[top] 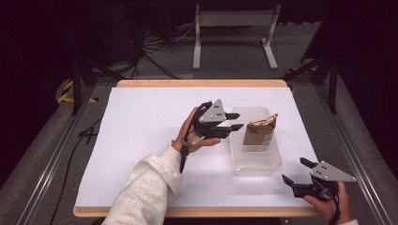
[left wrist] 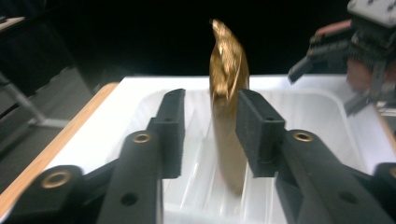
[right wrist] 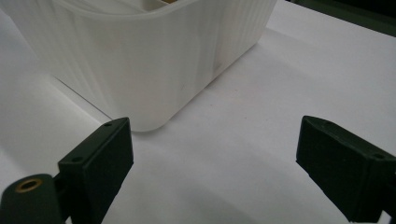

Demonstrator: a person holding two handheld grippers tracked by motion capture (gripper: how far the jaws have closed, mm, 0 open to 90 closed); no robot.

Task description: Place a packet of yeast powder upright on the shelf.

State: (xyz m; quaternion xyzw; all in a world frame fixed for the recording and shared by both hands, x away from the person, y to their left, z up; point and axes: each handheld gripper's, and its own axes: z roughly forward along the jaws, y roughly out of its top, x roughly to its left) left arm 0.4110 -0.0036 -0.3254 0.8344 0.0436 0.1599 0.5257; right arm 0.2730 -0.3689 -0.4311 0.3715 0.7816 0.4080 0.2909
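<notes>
- High view: brown-and-gold foil pouch (top: pixel 259 131) upright in clear plastic tub (top: pixel 256 164); no legible print.
- Left gripper (top: pixel 235 121) just left of tub, jaws parted either side of pouch, pads clear.
- Right gripper (top: pixel 294 171) wide, empty, near table's (top: pixel 141 122) front-right edge; bare white surface left.

Dark room, grey floor (top: pixel 225 56), white metal stand (top: pixel 234 18), white-topped wooden table (top: pixel 150 122), cables (top: pixel 155 47)

Shiny gold-brown pouch (top: pixel 259 131) in a translucent white ribbed bin (top: pixel 256 165), white tabletop (top: pixel 145 136) with wood edging, black gripper jaws.
</notes>
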